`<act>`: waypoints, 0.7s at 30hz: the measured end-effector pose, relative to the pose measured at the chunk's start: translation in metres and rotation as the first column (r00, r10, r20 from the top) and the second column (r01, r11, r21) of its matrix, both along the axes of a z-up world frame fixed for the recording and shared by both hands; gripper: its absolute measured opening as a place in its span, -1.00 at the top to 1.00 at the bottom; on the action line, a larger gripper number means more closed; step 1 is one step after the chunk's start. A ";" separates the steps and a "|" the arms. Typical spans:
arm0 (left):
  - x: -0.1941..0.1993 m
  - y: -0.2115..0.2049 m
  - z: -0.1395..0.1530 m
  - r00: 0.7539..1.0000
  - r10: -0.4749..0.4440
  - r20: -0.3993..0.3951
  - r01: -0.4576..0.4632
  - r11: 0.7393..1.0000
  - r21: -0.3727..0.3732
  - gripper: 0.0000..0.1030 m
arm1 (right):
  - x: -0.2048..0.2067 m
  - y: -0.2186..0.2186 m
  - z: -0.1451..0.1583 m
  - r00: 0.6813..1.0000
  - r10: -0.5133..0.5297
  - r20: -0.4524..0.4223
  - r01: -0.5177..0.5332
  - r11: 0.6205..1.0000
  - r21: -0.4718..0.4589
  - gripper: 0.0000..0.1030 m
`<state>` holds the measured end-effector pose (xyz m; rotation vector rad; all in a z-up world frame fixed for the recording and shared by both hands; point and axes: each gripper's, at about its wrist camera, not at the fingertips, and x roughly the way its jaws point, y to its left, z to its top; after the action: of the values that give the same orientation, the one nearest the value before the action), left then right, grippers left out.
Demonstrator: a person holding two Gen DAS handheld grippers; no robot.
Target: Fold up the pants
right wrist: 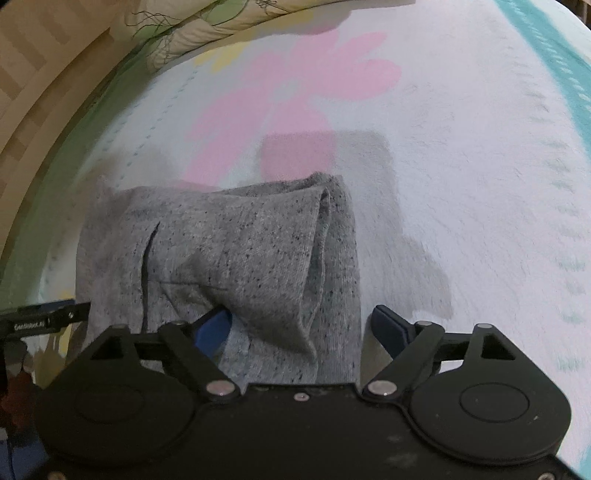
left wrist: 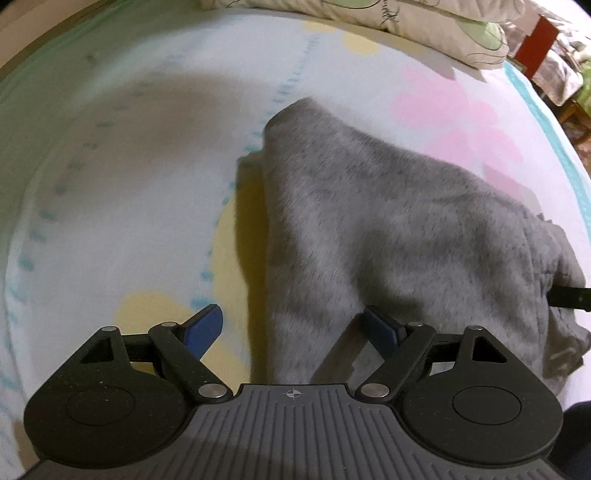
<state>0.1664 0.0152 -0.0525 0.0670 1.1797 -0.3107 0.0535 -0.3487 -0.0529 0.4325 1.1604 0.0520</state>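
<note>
My left gripper point(left wrist: 293, 330) has its fingers spread wide and grasping nothing; the left finger point(left wrist: 205, 328) hangs over bare blanket, the right one point(left wrist: 382, 330) sits over the near edge of the gray pants point(left wrist: 369, 221). I judge that straddle is deliberate: the long side edge of the cloth runs up between the fingers, ready for a pinch.

My right gripper point(right wrist: 304, 326) is also released, fingers wide. Its left finger point(right wrist: 214, 326) looks tucked at a fold in the cloth, though I cannot tell whether it touches; its right finger point(right wrist: 389, 325) is just past the pants' right edge, over the blanket point(right wrist: 461, 166). Nothing is clamped.

Outward from the fingers, the pants lie already doubled on the bed, a thick stacked fold with layered edges showing ahead of the right fingers and a tapering end stretching away from the left ones. The other gripper's tip pokes in at the left of the right view.

Beyond the far edge, the flowered blanket is open and flat, giving plenty of room to carry a fold forward. A quilt point(right wrist: 192, 33) lies bunched well beyond, near the bed's edge.
</note>
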 end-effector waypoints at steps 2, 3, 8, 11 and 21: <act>0.005 -0.004 -0.001 1.000 -0.013 0.011 0.013 1.000 -0.015 -0.61 | 0.002 -0.001 -0.002 1.000 0.014 0.011 -0.014 1.000 0.012 -0.82; 0.007 -0.005 -0.001 1.000 -0.016 0.014 0.016 0.999 -0.028 -0.61 | 0.003 -0.002 -0.002 1.000 0.023 0.022 -0.023 1.000 0.020 -0.82; 0.011 -0.005 -0.001 0.999 -0.040 0.017 0.042 0.993 -0.114 -0.12 | 0.007 -0.001 -0.004 0.996 0.072 0.060 -0.076 0.994 0.082 -0.67; 0.006 -0.004 0.002 0.999 -0.038 0.009 0.039 0.984 -0.173 0.64 | 0.005 0.003 -0.001 0.993 0.094 0.075 -0.101 0.991 0.085 -0.04; -0.015 0.009 0.050 0.991 0.050 0.123 -0.025 0.981 -0.193 0.84 | -0.010 0.042 0.073 0.971 0.155 0.181 -0.153 0.988 -0.028 0.47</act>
<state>0.1517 0.0247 -0.0023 -0.1019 1.0188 -0.3796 0.0439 -0.3065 0.0200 0.3176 1.0110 0.2146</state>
